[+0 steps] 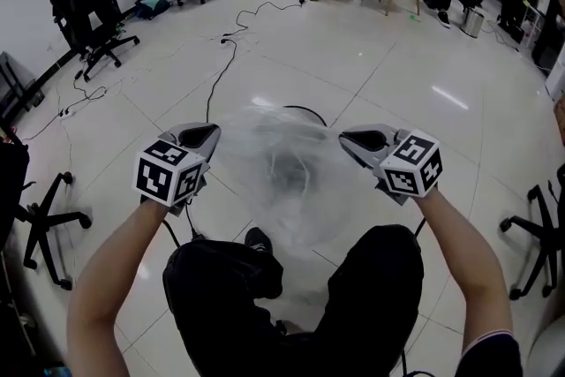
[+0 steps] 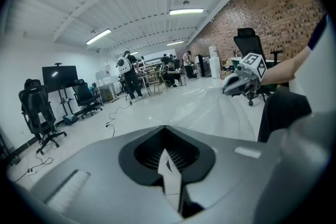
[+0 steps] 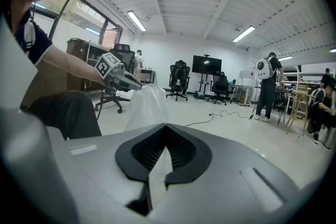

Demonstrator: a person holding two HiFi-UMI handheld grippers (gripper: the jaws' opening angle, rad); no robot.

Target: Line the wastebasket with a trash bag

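Jaws of the left gripper (image 2: 168, 160) are clenched on a thin strip of pale film, and those of the right gripper (image 3: 159, 165) pinch a like strip; each hand thus grasps the trash bag (image 1: 275, 146), which hangs stretched between the two grippers above the white tiled floor (image 1: 397, 57), in front of the person's knees (image 1: 221, 296); the bag is clear, faintly milky plastic, crinkled and glossy, and from the right gripper view it falls as a whitish drape below the other gripper; its outline is hard to trace in the head view, since floor tiles show through it; a dark shape (image 1: 287, 172) shows blurred through the film and a dark arc (image 1: 306, 109) curves at its far edge, but whether either is the wastebasket cannot be told; the bag's lower end is cut off by the black trousers.
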